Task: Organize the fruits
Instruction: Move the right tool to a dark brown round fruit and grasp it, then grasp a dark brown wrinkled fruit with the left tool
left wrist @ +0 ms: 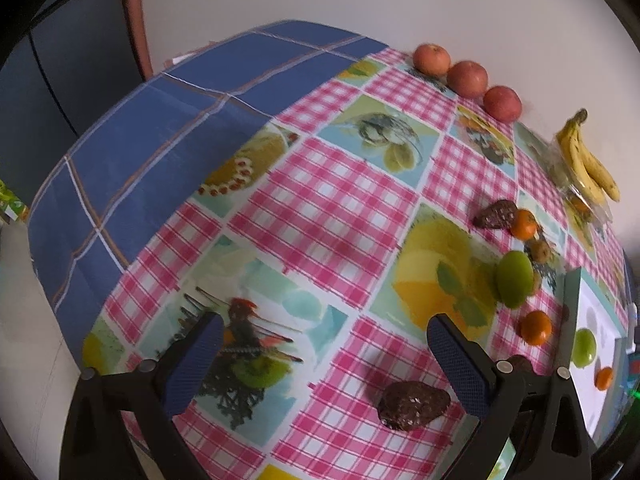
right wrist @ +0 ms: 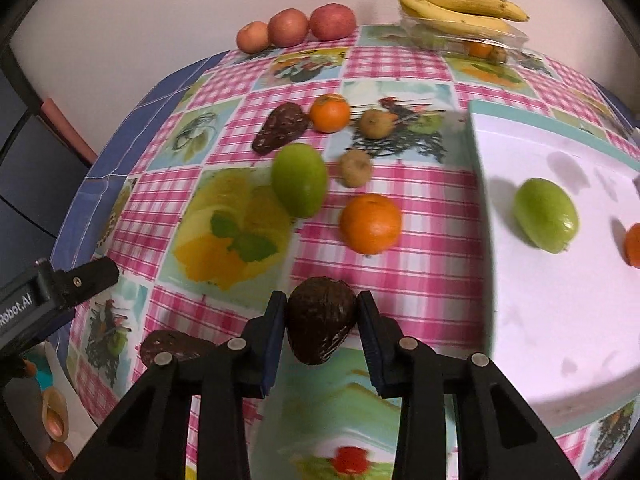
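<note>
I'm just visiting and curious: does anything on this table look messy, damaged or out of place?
Nothing looks spilled or damaged. The bananas rest on a crumpled clear plastic container rather than on the table, and fruits lie scattered loosely beside the white tray.

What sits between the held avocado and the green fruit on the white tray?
In the right wrist view, only tablecloth and the tray's rim lie between the avocado in the right gripper and the green fruit.
</note>
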Action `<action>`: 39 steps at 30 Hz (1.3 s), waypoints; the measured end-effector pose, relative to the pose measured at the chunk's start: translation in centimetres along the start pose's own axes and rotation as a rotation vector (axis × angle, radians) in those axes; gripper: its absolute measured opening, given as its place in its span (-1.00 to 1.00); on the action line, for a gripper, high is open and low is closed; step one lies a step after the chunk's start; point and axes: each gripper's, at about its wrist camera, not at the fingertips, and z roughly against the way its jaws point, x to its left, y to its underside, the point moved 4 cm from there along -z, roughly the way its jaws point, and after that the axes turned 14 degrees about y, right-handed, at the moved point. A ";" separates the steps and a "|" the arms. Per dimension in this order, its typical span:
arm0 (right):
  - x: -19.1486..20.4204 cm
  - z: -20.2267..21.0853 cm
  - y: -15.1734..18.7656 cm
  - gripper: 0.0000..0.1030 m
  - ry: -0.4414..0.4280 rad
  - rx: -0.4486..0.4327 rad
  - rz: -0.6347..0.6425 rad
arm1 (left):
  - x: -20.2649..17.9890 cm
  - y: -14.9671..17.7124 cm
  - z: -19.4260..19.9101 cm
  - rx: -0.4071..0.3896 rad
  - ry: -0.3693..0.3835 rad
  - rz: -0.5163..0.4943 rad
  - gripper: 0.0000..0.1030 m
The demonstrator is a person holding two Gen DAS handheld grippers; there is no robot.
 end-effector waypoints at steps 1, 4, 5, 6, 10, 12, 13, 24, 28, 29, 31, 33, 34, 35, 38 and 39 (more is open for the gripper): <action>-0.4 0.1 0.0 -0.28 0.002 0.002 -0.004 | -0.1 0.2 -0.2 0.012 0.010 0.002 0.98; -1.5 0.8 -0.1 -0.28 0.007 -0.007 -0.009 | -0.6 0.7 -0.5 0.038 0.035 0.005 0.89; -1.8 1.1 -0.1 -0.28 0.009 -0.012 -0.009 | -0.7 0.9 -0.6 0.044 0.039 0.002 0.86; -2.1 1.3 -0.1 -0.28 0.010 -0.018 -0.009 | -1.0 1.0 -0.7 0.053 0.046 -0.004 0.78; -3.5 2.4 -0.3 -0.28 0.013 -0.038 -0.024 | -1.9 1.6 -1.0 0.084 0.071 -0.023 0.70; -4.3 2.8 -0.5 -0.28 0.013 -0.045 -0.041 | -2.4 1.9 -1.2 0.103 0.084 -0.032 0.70; -4.7 3.0 -0.5 -0.28 0.012 -0.048 -0.049 | -2.8 2.2 -1.4 0.114 0.085 -0.043 0.70; -7.9 4.3 -0.7 -0.28 0.012 -0.074 -0.106 | -6.0 4.3 -2.9 0.198 0.050 -0.182 0.50; -9.0 4.6 -0.6 -0.28 0.014 -0.081 -0.122 | -6.1 4.7 -3.3 0.213 0.037 -0.184 0.50; -9.2 4.7 -0.5 -0.28 0.016 -0.082 -0.126 | -6.1 4.7 -3.4 0.213 0.033 -0.186 0.50; -9.7 4.8 -0.5 -0.28 0.019 -0.083 -0.131 | -6.2 4.8 -3.5 0.215 0.029 -0.187 0.47; -10.1 4.8 -0.4 -0.28 0.018 -0.083 -0.138 | -6.3 4.9 -3.7 0.223 0.030 -0.181 0.31; -10.3 4.9 -0.4 -0.28 0.017 -0.083 -0.142 | -6.3 5.0 -3.9 0.229 0.026 -0.174 0.18; -10.6 5.0 -0.4 -0.28 0.017 -0.085 -0.147 | -6.3 5.1 -3.9 0.231 0.026 -0.167 0.14; -11.3 5.1 -0.3 -0.28 0.017 -0.089 -0.159 | -6.0 5.3 -3.8 0.226 0.024 -0.156 0.14; -11.5 5.2 -0.3 -0.28 0.018 -0.089 -0.165 | -6.1 5.3 -3.8 0.225 0.022 -0.158 0.14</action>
